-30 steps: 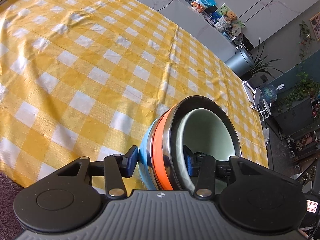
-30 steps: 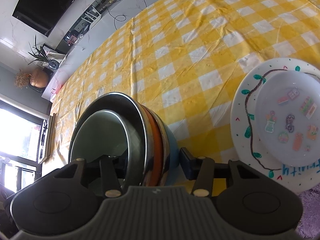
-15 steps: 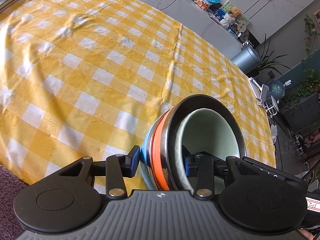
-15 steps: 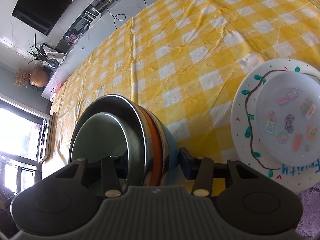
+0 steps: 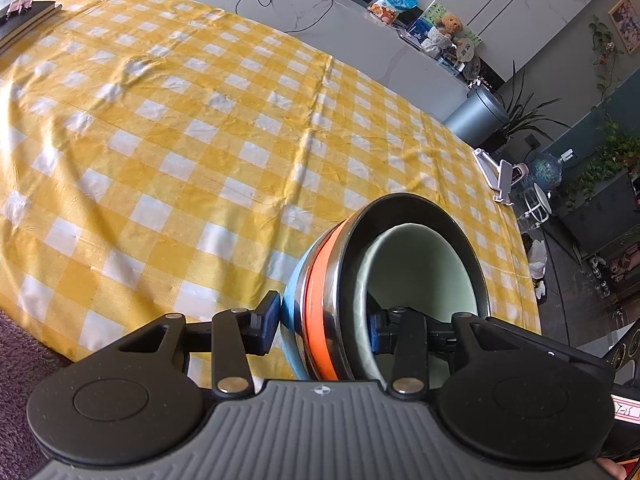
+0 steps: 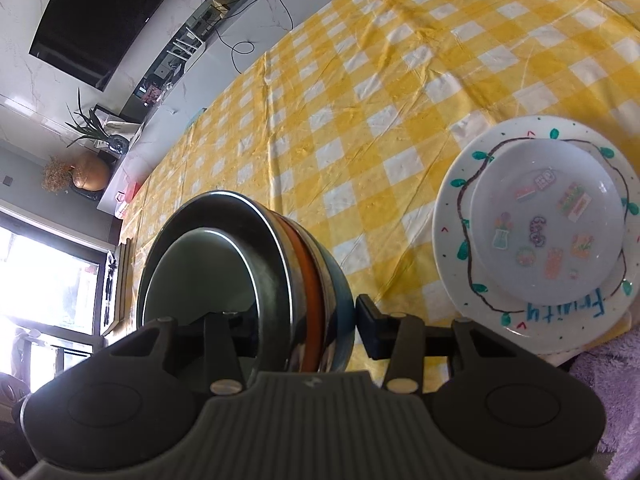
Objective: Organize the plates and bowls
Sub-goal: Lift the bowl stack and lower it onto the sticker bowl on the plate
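A stack of nested bowls point(image 5: 420, 264), pale green inside steel, orange and blue, hangs tilted just above the yellow checked tablecloth point(image 5: 200, 140). My left gripper point(image 5: 322, 322) is shut on its rim, one pad on the blue outside and the other inside the green bowl. In the right wrist view, my right gripper point(image 6: 304, 322) is shut on the opposite rim of the same bowl stack point(image 6: 200, 272), with its inner finger hidden inside. To the right lies a large painted plate point(image 6: 452, 216) with a small white sticker plate point(image 6: 548, 220) on it.
Dark books point(image 5: 24, 20) lie at the far left corner of the table, and a white phone stand point(image 5: 500, 176) sits near its right edge. Purple fuzzy fabric point(image 6: 600, 380) borders the near edge. Wide bare cloth point(image 6: 360, 100) stretches beyond the bowls.
Both grippers have tightened slightly on the bowl stack and risen with it. The tablecloth now looks a little farther away in both views. The plates have not moved.
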